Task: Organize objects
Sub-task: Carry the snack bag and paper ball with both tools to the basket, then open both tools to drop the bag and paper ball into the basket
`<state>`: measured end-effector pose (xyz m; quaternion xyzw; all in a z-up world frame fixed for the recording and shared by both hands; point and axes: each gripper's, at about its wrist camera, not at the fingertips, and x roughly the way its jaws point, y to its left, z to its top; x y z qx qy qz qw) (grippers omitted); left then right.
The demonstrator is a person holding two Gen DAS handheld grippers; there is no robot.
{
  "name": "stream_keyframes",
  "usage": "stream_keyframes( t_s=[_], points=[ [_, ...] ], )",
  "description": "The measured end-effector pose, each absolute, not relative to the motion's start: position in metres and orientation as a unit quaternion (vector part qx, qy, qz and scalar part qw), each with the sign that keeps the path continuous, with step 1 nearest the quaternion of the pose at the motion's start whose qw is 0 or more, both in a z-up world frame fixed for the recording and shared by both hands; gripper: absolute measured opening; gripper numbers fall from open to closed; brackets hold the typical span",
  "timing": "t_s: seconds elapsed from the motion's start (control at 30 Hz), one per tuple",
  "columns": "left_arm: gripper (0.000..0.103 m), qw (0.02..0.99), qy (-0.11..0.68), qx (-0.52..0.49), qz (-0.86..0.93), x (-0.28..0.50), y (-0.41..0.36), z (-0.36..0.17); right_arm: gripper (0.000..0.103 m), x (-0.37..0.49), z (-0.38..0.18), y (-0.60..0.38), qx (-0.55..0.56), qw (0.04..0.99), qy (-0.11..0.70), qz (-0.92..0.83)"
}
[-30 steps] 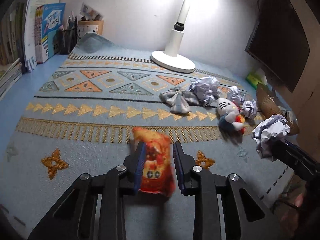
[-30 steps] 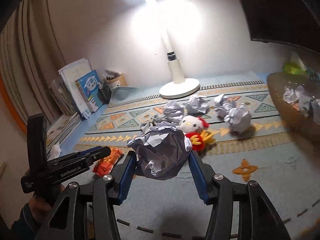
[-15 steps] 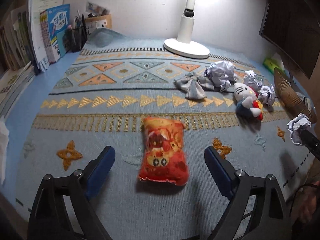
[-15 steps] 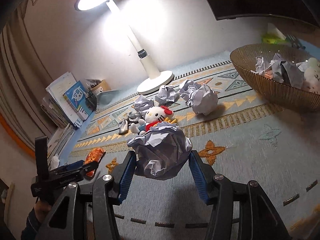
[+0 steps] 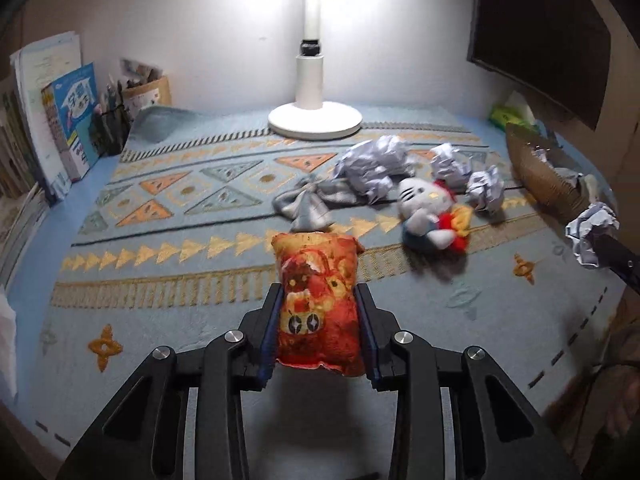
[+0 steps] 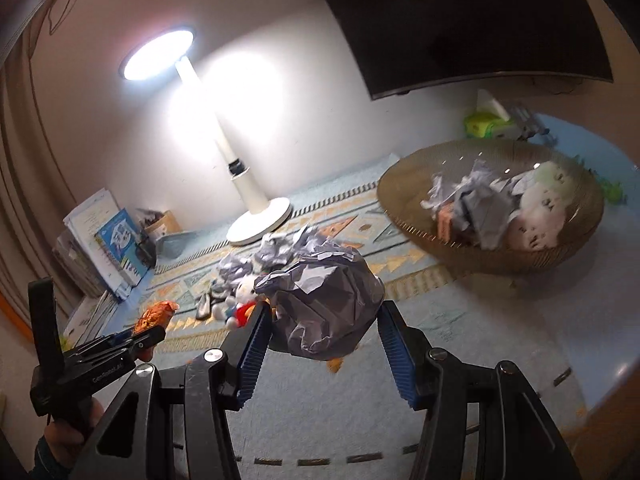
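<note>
Two grippers are loaded at once. The left gripper (image 5: 320,332) has just been closing, and its blue-padded jaws now clamp the sides of an orange-red snack bag (image 5: 318,300), which stands upright between them, raised off the patterned blue rug (image 5: 168,240). From the right wrist view the same bag (image 6: 155,314) pokes out ahead of the left gripper (image 6: 138,338), with a hand (image 6: 64,440) gripping the handle below.

The right gripper (image 6: 324,344) grasps a crumpled ball of grey-white paper (image 6: 326,304) between its ribbed blue pads, carried above the rug, with the woven brown basket (image 6: 480,258) up and to the right. The basket already contains several paper wads (image 6: 468,208) and a pale plush toy (image 6: 540,216).

On the rug behind the bag lie a grey cloth bow (image 5: 308,204), a white cat plush in a red outfit (image 5: 432,216) and three loose paper balls (image 5: 372,168) clustered near it. A white desk lamp (image 5: 314,120) stands at the back, lit. Books (image 5: 72,120) lean against the wall at the left, with a pen holder (image 5: 112,120) beside them
</note>
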<state>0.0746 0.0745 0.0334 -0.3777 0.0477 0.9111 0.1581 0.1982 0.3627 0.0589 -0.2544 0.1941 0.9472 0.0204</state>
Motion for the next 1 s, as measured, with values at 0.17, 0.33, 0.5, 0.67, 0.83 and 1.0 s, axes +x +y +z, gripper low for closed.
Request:
stream_keyframes(
  t_s=[0.17, 0.33, 0.5, 0.67, 0.83, 1.0],
  points=[
    [0.031, 0.222, 0.045, -0.332, 0.916, 0.064, 0.140, 0.078, 0.054, 0.198, 0.098, 0.407, -0.223, 0.097, 0.182, 0.953],
    [0.031, 0.306, 0.025, -0.306, 0.901, 0.051, 0.224, 0.109, 0.054, 0.169, 0.127, 0.445, -0.224, 0.167, 0.160, 0.947],
    [0.031, 0.371, 0.046, -0.291, 0.881, 0.030, 0.301, 0.109, 0.054, 0.129, 0.131, 0.490, -0.236, 0.221, 0.161, 0.932],
    [0.038, 0.402, 0.024, -0.326, 0.855, -0.003, 0.342, 0.095, 0.070, 0.110, 0.123, 0.522, -0.254, 0.199, 0.192, 0.927],
    [0.052, 0.380, 0.061, -0.313, 0.868, 0.000, 0.347, 0.100, 0.071, 0.127, 0.119, 0.525, -0.251, 0.204, 0.211, 0.923],
    [0.052, 0.384, 0.049, -0.306, 0.870, 0.014, 0.309, 0.110, 0.071, 0.144, 0.117, 0.494, -0.250, 0.165, 0.216, 0.929]
  ],
)
